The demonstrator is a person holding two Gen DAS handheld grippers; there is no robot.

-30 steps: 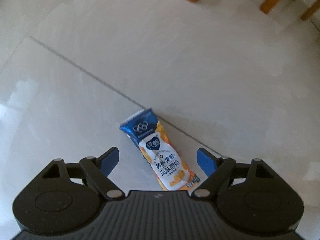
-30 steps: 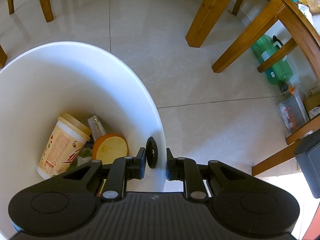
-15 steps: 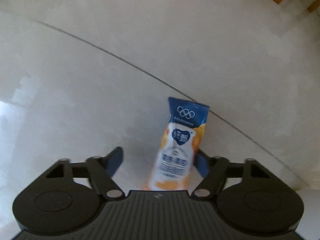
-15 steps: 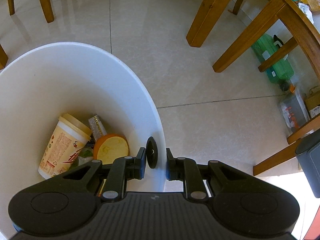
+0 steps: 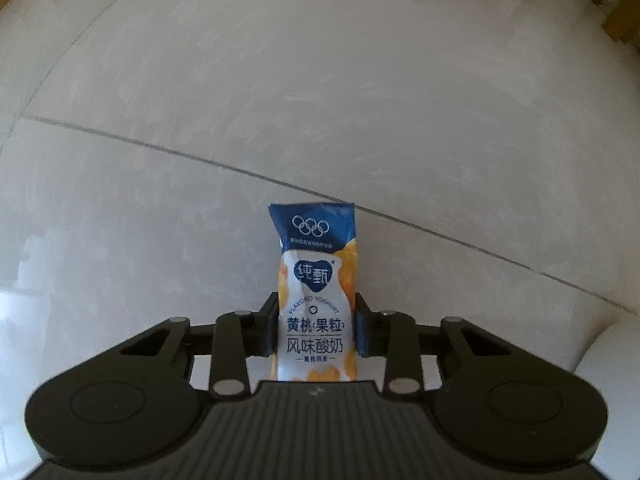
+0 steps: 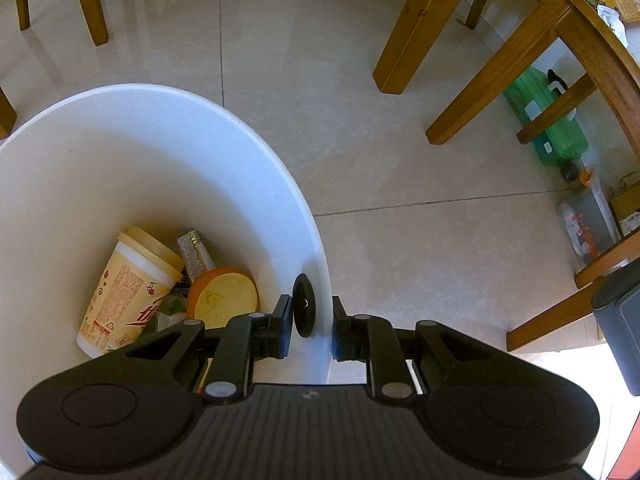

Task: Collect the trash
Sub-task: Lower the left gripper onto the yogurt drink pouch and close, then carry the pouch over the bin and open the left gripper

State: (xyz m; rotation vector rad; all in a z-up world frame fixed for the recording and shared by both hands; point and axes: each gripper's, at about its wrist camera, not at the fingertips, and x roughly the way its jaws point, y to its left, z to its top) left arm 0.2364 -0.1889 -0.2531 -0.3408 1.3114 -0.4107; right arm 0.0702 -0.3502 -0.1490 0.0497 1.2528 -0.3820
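Observation:
A yogurt pouch point(image 5: 316, 272), blue at the top with white and orange below, stands up between the fingers of my left gripper point(image 5: 316, 332). The jaws are closing and both blue pads press its lower sides above the pale tiled floor point(image 5: 280, 100). My right gripper point(image 6: 312, 328) is shut on the wall of a white trash bin point(image 6: 168, 152), at a black round knob point(image 6: 304, 310) on its inner side. Inside the bin lie a paper cup point(image 6: 132, 292), a small carton point(image 6: 194, 256) and an orange half point(image 6: 222, 298).
Wooden table legs point(image 6: 408, 28) and chair legs point(image 6: 90, 4) stand around the bin. A green bottle point(image 6: 548, 124) and bags lie under the table at the right. A grey container point(image 6: 622, 324) is at the right edge. In the left wrist view a white object point(image 5: 612, 344) sits low right.
The left gripper's jaws have closed from wide apart onto the pouch, which went from lying slanted on the floor to standing straight between the fingers. The right gripper and bin have not moved.

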